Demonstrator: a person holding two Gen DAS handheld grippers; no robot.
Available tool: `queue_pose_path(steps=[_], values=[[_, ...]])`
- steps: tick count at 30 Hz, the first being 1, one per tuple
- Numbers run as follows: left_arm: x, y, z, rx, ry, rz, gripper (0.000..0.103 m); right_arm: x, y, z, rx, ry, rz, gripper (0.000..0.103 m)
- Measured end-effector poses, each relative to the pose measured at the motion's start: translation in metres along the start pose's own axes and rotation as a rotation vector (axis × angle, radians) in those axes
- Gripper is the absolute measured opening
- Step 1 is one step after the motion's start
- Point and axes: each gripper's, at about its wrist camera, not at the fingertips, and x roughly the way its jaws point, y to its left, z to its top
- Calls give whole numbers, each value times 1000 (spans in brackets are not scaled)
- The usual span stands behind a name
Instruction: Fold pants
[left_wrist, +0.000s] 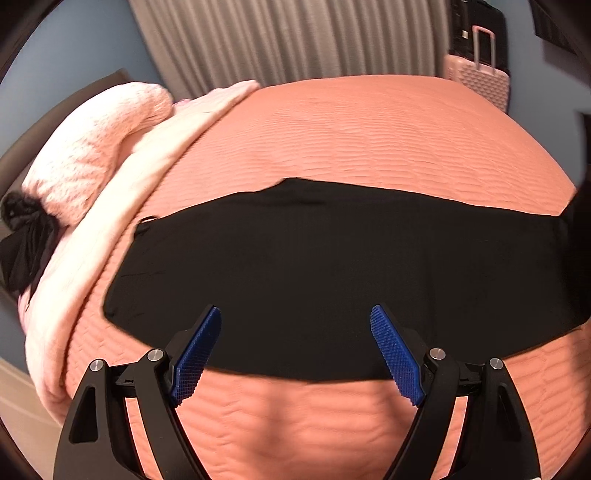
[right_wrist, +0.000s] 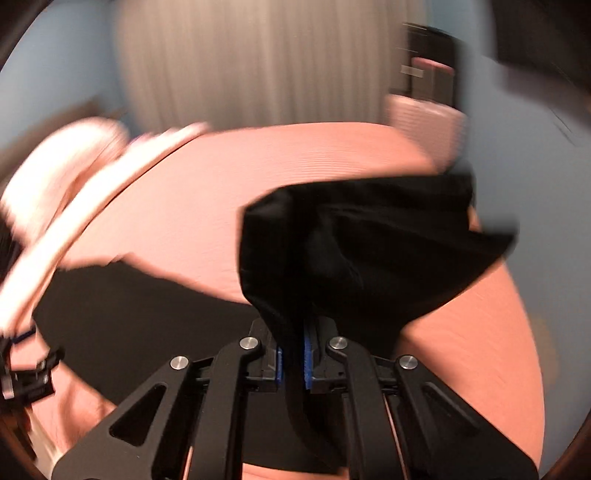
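Note:
Black pants (left_wrist: 332, 258) lie flat across a salmon bedspread (left_wrist: 369, 129), running left to right. My left gripper (left_wrist: 295, 310) hovers over their near edge, its blue pads (left_wrist: 199, 354) spread wide with nothing between them. In the blurred right wrist view, my right gripper (right_wrist: 291, 347) is shut on a bunched end of the pants (right_wrist: 369, 251), which is lifted off the bed and folds up over the fingers. The rest of the pants (right_wrist: 129, 314) stays flat on the bedspread (right_wrist: 221, 206) to the left.
A fluffy pink pillow (left_wrist: 92, 158) and a pale pink blanket (left_wrist: 122, 206) lie along the bed's left side, beside a dark bundle (left_wrist: 22, 236). Behind the bed hang grey curtains (left_wrist: 288, 37), and a pink suitcase (left_wrist: 480, 81) stands at the right.

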Motion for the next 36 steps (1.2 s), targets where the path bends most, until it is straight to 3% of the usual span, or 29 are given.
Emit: queue_pose_path(steps=[3, 6, 7, 8, 10, 17, 19, 20, 22, 24, 27, 28, 29, 30, 32, 35, 36], values=[[-4, 31, -9, -6, -10, 31, 81, 48, 83, -18, -131, 117, 105, 6], [-1, 56, -18, -7, -3, 60, 81, 100, 136, -58, -198, 254, 153, 7], [1, 63, -21, -9, 2, 67, 81, 109, 148, -70, -219, 260, 135, 8], [4, 71, -24, -17, 16, 68, 81, 104, 163, -80, -285, 178, 59, 9], [10, 84, -29, -37, 37, 67, 81, 99, 175, -83, -325, 175, 1, 10], [26, 109, -41, -86, 60, 58, 81, 99, 177, -64, -296, 231, 33, 16], [27, 112, -41, -93, 55, 52, 81, 101, 185, -60, -275, 229, 80, 39], [27, 112, -41, -95, 54, 43, 81, 107, 192, -59, -274, 254, 100, 63], [29, 112, -40, -92, 56, 39, 81, 104, 205, -61, -307, 255, 66, 66], [28, 113, -39, -80, 53, 38, 81, 86, 210, -61, -322, 243, 93, 73], [26, 119, -39, -68, 31, 50, 81, 42, 192, -58, -222, 183, 180, 72], [28, 121, -40, -66, 33, 55, 81, 34, 183, -55, -178, 172, 199, 69], [29, 123, -41, -69, 36, 56, 81, 30, 173, -50, -130, 175, 199, 56], [31, 124, -42, -76, 41, 54, 81, 34, 168, -47, -110, 191, 187, 46], [36, 126, -45, -97, 63, 45, 81, 54, 166, -43, -148, 239, 132, 47], [37, 131, -48, -136, 80, 23, 81, 84, 181, -45, -228, 319, 135, 47], [37, 134, -50, -141, 86, 19, 81, 90, 186, -46, -248, 324, 138, 40]])
